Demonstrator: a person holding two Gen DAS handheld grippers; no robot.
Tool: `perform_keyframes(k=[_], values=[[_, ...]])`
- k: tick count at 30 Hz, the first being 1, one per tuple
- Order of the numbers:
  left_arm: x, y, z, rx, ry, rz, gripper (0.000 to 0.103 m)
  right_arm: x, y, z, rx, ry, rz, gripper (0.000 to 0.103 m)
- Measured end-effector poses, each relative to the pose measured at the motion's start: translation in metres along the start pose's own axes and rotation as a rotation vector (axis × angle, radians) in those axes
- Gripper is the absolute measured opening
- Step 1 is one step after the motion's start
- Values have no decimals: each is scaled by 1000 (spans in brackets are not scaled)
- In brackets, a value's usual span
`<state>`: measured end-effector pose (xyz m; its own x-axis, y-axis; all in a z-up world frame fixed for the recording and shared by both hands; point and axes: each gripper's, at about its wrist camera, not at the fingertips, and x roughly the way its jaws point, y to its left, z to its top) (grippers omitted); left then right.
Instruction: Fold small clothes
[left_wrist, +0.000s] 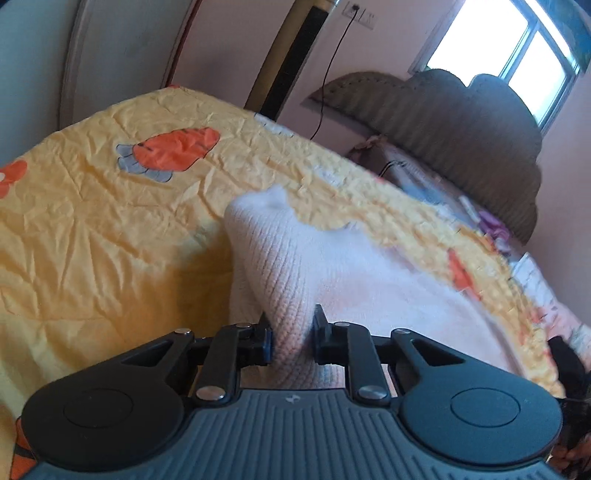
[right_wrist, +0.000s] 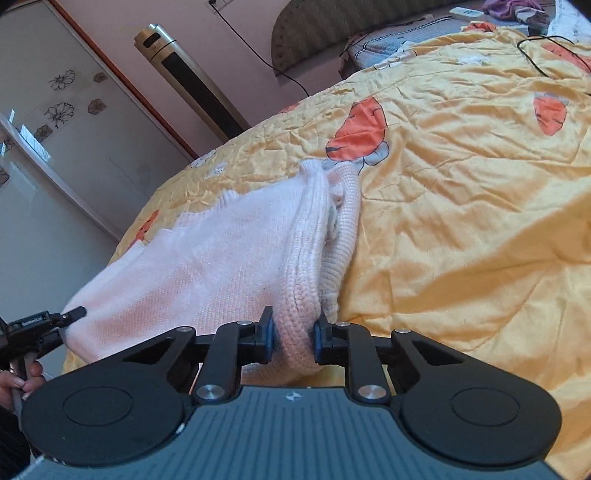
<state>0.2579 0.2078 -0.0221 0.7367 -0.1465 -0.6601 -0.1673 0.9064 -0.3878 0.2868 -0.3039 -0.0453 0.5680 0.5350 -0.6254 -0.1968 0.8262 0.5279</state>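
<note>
I have both claws pinching the pale pink knitted sweater (right_wrist: 207, 266): the left claw (left_wrist: 291, 338) is pressed on a bunched ribbed edge, and the right claw (right_wrist: 293, 339) on a thick rolled hem. The sweater hangs between them, lifted at my end, while its far part trails on the bed's yellow quilt (right_wrist: 461, 229), toward the bed's near edge.

My worry is slippage. The knit is soft, stretchy and loosely looped, so a fold could creep out of either grip if I pull the claws apart too hard, and the stitches might snag on the pads. The quilt is thin, crinkled and slick-looking, with orange patches, so the trailing part may slide or drag the quilt into wrinkles, leaving the fold crooked.
</note>
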Motion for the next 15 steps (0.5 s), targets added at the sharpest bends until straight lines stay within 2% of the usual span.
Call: perform_keyframes(k=[2, 5, 6, 7, 8, 9, 11, 13, 15], values=[[18, 8, -11, -8, 63, 49, 19, 15, -15, -6, 19, 61, -45, 21], [12, 5, -17, 26, 45, 61, 24, 15, -15, -14, 27, 35, -32, 21], [10, 3, -16, 43, 48, 77, 31, 14, -12, -14, 22, 30, -33, 22], [5, 3, -15, 49, 44, 105, 44, 14, -10, -14, 19, 34, -37, 25], [-4, 2, -13, 51, 24, 134, 50, 13, -10, -13, 16, 37, -47, 40], [-15, 1, -12, 58, -10, 161, 60, 10, -10, -11, 23, 34, -61, 49], [-42, -3, -6, 82, -129, 200, 65, -4, -14, -4, 54, -14, -90, 49], [-62, -13, 0, 120, -269, 202, 78, -22, -13, 8, 78, -106, -106, 48], [-58, -34, 9, 207, -341, 174, 84, -30, -1, 23, 61, -175, -60, 51]])
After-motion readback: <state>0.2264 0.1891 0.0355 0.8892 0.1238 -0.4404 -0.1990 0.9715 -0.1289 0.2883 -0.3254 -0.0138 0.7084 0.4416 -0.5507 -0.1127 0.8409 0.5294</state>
